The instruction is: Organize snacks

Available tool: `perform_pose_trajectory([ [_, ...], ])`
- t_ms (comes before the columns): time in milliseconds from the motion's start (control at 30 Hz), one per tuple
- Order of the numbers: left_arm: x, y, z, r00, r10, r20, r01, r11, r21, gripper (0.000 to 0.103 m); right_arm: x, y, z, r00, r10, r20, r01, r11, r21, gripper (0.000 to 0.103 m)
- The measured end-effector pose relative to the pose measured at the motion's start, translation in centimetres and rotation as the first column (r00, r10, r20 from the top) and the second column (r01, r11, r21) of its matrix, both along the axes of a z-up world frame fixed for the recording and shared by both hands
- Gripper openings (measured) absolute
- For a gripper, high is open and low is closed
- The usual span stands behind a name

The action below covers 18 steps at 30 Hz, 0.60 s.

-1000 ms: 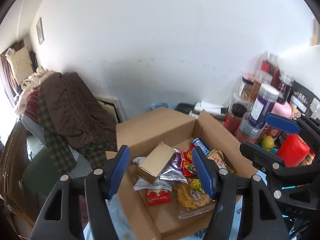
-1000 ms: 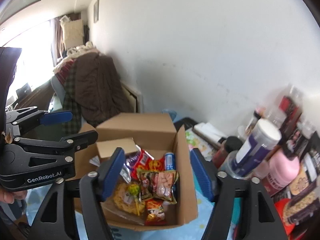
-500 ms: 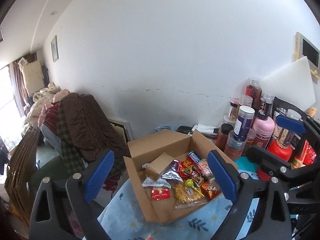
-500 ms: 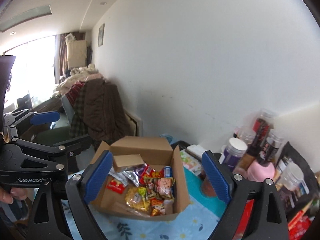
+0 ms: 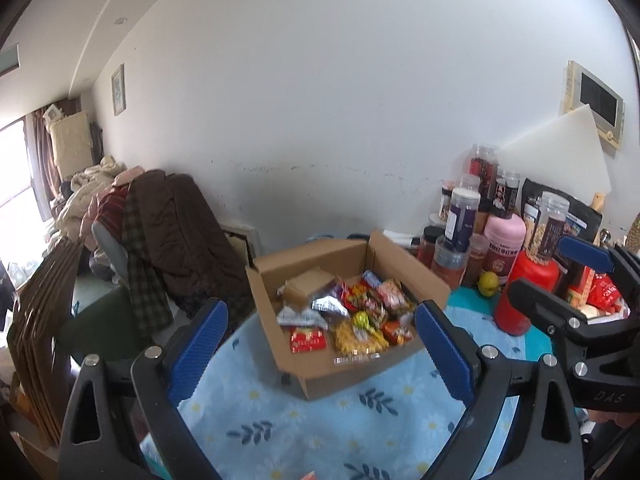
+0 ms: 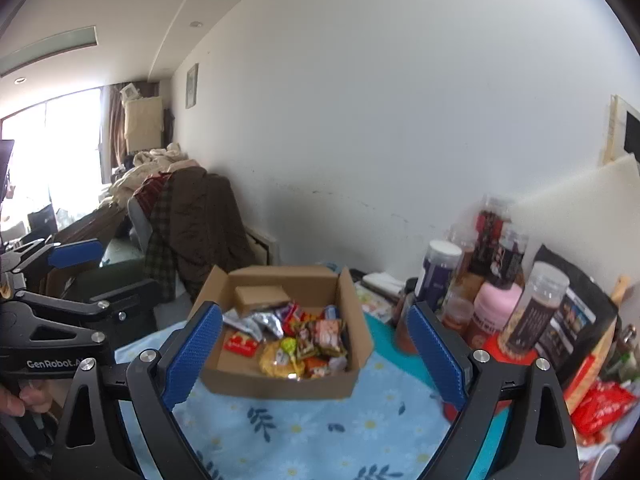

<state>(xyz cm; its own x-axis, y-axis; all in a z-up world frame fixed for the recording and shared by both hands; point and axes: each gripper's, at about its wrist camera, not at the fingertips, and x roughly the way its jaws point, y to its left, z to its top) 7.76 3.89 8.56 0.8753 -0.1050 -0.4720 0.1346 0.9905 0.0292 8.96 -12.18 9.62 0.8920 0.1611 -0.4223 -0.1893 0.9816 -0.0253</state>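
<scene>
An open cardboard box (image 5: pixel 312 256) (image 6: pixel 280 384) stands on the flowered blue cloth (image 5: pixel 320 420). Inside lie several snack packets: a yellow one (image 5: pixel 356 338) (image 6: pixel 280 358), a red one (image 5: pixel 306 340) (image 6: pixel 240 344), a silver one (image 5: pixel 328 304), and a small brown carton (image 5: pixel 308 284) (image 6: pixel 260 294). My left gripper (image 5: pixel 320 320) (image 6: pixel 128 266) hovers open, short of the box, with nothing between its pads. My right gripper (image 6: pixel 316 320) (image 5: pixel 560 276) hangs beside it, also short of the box; its jaws are opening and hold nothing.
Jars and bottles crowd the table's right side, among them a pink bottle (image 5: pixel 504 240), a red bottle (image 5: pixel 528 292) and a lemon (image 5: pixel 488 282). A chair heaped with coats (image 5: pixel 168 232) stands left of the table, near flat cardboard sheets (image 5: pixel 36 320).
Both grippers have drawn back from the box, which now looks smaller and farther off. Both pairs of jaws have spread much wider. The snacks in the box lie as before.
</scene>
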Motion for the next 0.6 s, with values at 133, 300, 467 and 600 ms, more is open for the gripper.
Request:
perform_pose_trajectory([
  [133, -1.9, 0.3, -1.3, 1.0, 0.021, -0.008, -0.021, 1.0, -0.012, 0.096, -1.5, 0.2, -1.6, 1.0, 0.005, -0.011, -0.005, 1.0, 0.001, 0.095],
  [300, -3.2, 0.3, -2.8, 0.999, 0.035, -0.041, -0.036, 0.999, -0.018, 0.096, -2.8, 0.5, -3.0, 0.999, 0.034, -0.025, -0.034, 0.999, 0.007, 0.095],
  [467, -4.0, 0.4, -4.2, 0.995, 0.074, -0.073, -0.075, 0.997, -0.022, 0.096, -3.4, 0.8, -3.9, 0.996, 0.076, -0.037, -0.076, 0.997, 0.009, 0.095],
  [600, -4.5, 0.5, -4.6, 0.992, 0.097, -0.087, -0.1, 0.995, -0.03, 0.096, -3.6, 1.0, -4.2, 0.996, 0.086, -0.038, -0.086, 0.996, 0.004, 0.095],
])
